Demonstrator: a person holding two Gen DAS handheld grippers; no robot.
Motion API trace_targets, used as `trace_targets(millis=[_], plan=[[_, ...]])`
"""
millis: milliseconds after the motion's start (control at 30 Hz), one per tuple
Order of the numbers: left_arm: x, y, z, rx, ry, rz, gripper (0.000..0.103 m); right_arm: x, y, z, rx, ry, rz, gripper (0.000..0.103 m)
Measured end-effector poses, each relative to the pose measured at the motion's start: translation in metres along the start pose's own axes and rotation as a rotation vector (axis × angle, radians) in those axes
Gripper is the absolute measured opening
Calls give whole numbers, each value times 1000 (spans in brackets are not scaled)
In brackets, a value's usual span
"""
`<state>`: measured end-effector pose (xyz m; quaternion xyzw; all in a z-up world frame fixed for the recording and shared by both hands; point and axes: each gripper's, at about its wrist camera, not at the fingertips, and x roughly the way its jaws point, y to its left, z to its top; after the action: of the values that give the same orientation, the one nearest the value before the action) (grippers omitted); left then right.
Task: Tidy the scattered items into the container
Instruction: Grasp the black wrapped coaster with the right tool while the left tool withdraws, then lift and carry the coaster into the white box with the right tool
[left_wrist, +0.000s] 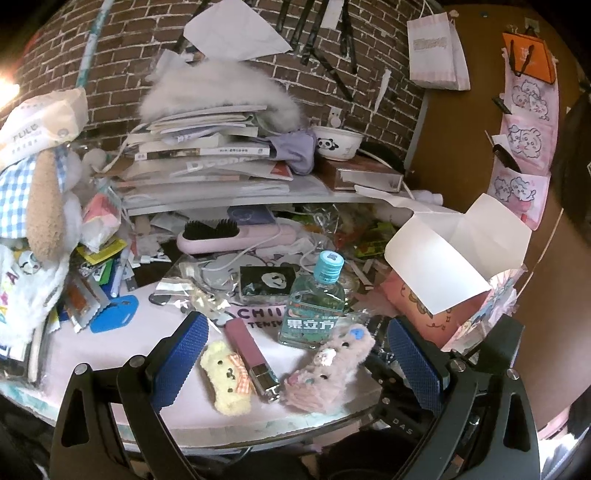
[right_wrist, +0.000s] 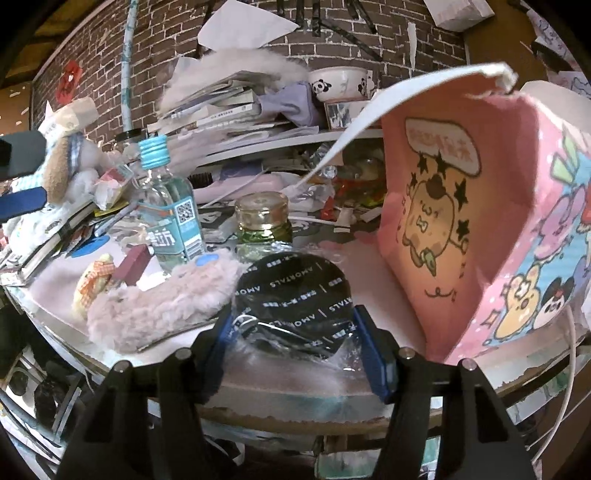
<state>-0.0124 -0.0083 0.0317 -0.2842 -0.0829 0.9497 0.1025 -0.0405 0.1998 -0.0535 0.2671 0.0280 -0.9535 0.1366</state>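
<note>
brown brick wall (left_wrist: 110, 48) behind a cluttered white shelf (left_wrist: 236, 201); brown board (left_wrist: 476, 147) at right.

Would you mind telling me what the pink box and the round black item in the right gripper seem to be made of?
The pink box looks like printed matte cardboard: thin folded flaps, white inside. The round black item held by the right gripper has a smooth printed face under glossy, crinkled clear film; its own material is unclear.

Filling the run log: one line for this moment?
left claw: open, empty | right claw: shut on black wrapped disc | pink box: open
</note>
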Motion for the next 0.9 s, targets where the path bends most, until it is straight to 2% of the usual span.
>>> trace_targets(millis=[367,567,900], plan=[[-5,-3,-3,-13,8,8,97,-35,-3,1,-25,1,46,58],[-11,-7,-4,-23,5,5,97,-60,-9,7,-18,22,124,58],[-16,-9,-5,-23,8,18,97,-93,-9,15,-43,48,186,58]])
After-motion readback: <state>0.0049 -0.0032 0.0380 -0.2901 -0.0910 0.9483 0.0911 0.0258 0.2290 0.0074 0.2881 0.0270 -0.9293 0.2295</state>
